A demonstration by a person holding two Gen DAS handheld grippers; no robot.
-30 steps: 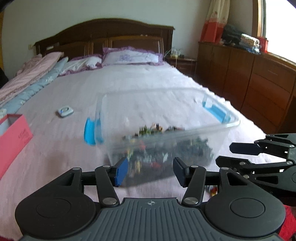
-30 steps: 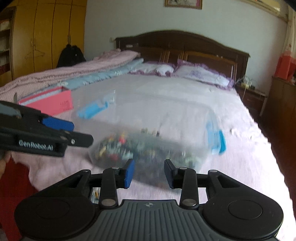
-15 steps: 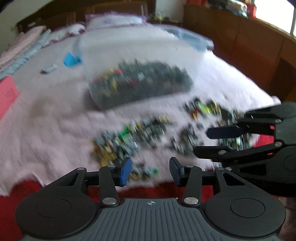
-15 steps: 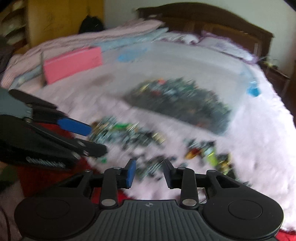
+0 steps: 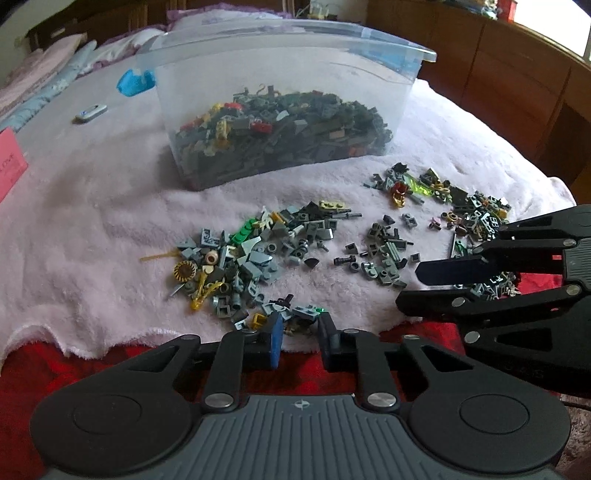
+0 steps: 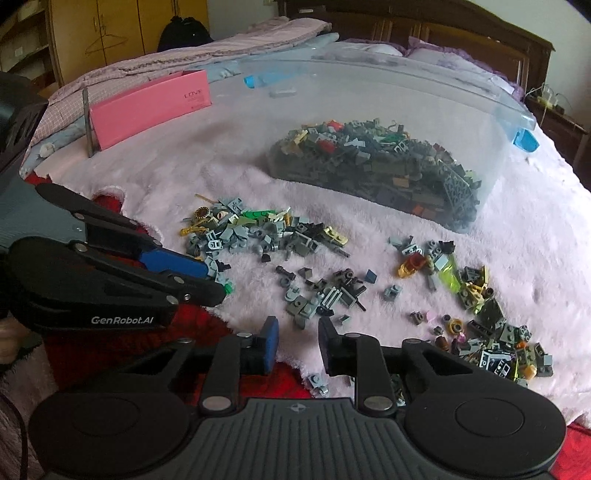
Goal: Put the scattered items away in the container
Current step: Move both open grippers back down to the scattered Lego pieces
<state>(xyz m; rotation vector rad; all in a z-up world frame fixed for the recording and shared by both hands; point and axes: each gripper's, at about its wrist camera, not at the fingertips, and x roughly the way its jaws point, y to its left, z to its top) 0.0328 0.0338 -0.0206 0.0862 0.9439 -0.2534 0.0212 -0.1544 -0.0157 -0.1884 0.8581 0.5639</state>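
— Nearest first?

— Left gripper (image 5: pixel 300 334) low over the front hem of the pale pink fleece blanket (image 5: pixel 92 236), jaws parted, nothing between them; tips right at a few loose bricks on the hem. Right gripper (image 6: pixel 295 341) likewise hovering at the hem, jaws apart and empty, a couple of grey pieces just below its pads. Red fabric (image 5: pixel 55 369) under the fleece edge.

— And beyond the fingertips?

— Scattered toy bricks (image 5: pixel 251 258) in loose heaps across the fleece: mostly grey and dark, with a green plate, a tan wheel-like round piece (image 5: pixel 183 270) and yellow bits in the heap ahead of the left gripper. Smaller grey cluster (image 6: pixel 325 291) ahead of the right gripper. Another heap (image 6: pixel 480 317) off to its right, with a translucent lime piece (image 6: pixel 448 275) and a red-and-gold figure part (image 6: pixel 412 266).

— The container?

— Farther back on the bed, apart from the heaps: clear plastic bin (image 5: pixel 280 62) with blue latches, lid off, bottom layer thick with mixed bricks.

— Anything behind?

— Pink box marked LOVE (image 6: pixel 155 105) standing off to the left, small white-and-blue gadget (image 5: pixel 90 112) lying flat beside the bin, then pillows, folded quilts, dark wooden headboard (image 6: pixel 424 29) and wooden cabinets (image 5: pixel 517 74) along the wall.
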